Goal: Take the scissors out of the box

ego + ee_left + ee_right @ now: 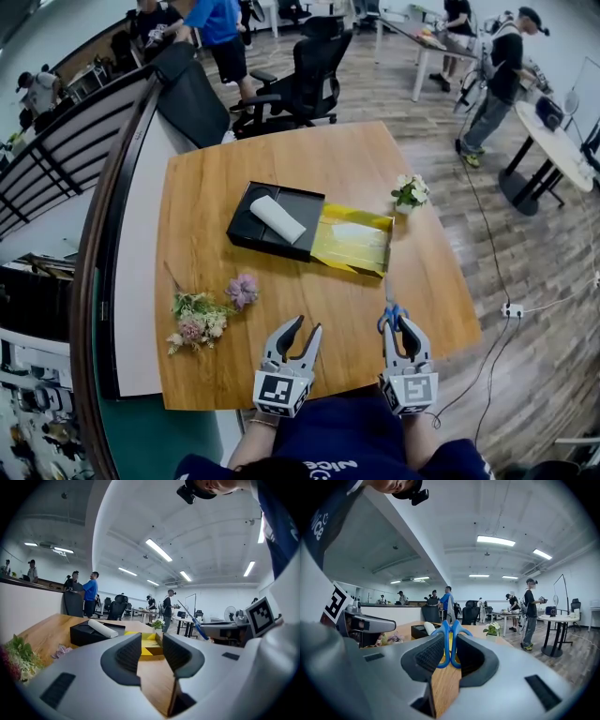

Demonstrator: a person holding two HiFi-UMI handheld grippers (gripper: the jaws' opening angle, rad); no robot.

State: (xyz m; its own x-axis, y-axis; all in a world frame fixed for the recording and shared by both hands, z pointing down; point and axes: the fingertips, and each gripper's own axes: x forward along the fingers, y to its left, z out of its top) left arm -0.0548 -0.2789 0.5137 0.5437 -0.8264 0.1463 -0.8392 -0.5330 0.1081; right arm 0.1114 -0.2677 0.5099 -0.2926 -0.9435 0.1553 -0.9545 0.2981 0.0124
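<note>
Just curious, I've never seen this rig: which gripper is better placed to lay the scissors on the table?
Right. The right gripper clamps the scissors by their blue handles, clear of the yellow box, above the table. The left gripper is empty, its jaws apart.

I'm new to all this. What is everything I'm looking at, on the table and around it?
table: one, brown wood, centre of the head view
black box: one, black, mid-table
white roll: one, white, lying on the black box
yellow box: one, yellow, right beside the black box
potted flowers: one, white blooms, table's right edge
bouquet: one, pink and green, near left of the table
loose flower: one, pinkish, next to the bouquet
scissors: one pair, blue handles, between the right gripper's jaws
office chair: one, black, beyond the table
left gripper: one, grey-white, jaws apart, empty
right gripper: one, grey-white, closed on the scissors
</note>
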